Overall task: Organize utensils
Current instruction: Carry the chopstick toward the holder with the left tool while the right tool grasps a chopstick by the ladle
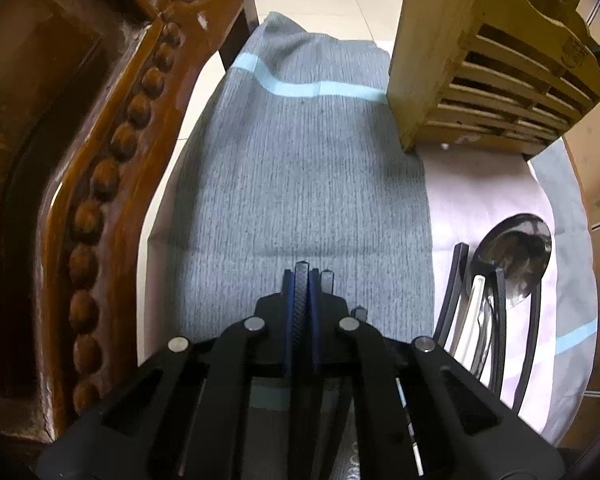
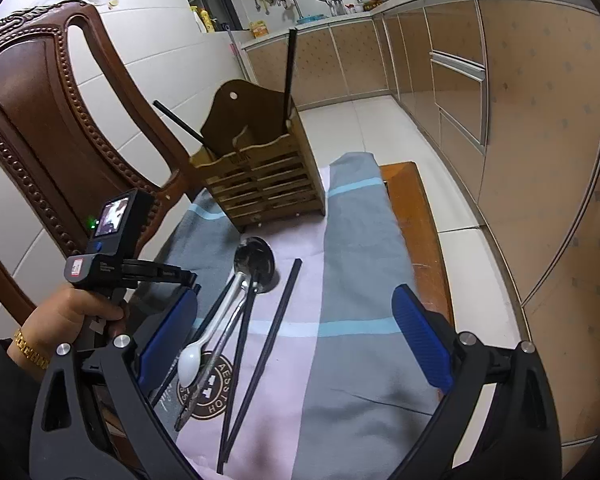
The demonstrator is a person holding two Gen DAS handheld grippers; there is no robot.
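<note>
A slatted wooden utensil holder point(image 2: 266, 184) stands at the far end of the cloth and holds two black chopsticks point(image 2: 289, 80); it also shows in the left wrist view point(image 1: 484, 80). On the cloth lie a metal ladle point(image 2: 254, 264), a white plastic spoon point(image 2: 190, 366) and several black chopsticks point(image 2: 278, 316). My left gripper point(image 1: 302, 276) is shut on a black chopstick point(image 1: 301, 300), left of the ladle point(image 1: 516, 252). My right gripper point(image 2: 296, 340) is open and empty, above the utensils.
A grey, pink and blue-striped cloth point(image 2: 360, 248) covers a small wooden table point(image 2: 416, 216). A carved wooden chair point(image 2: 40, 112) stands on the left, close to my left gripper point(image 1: 100, 160). Kitchen cabinets point(image 2: 520, 100) run along the right.
</note>
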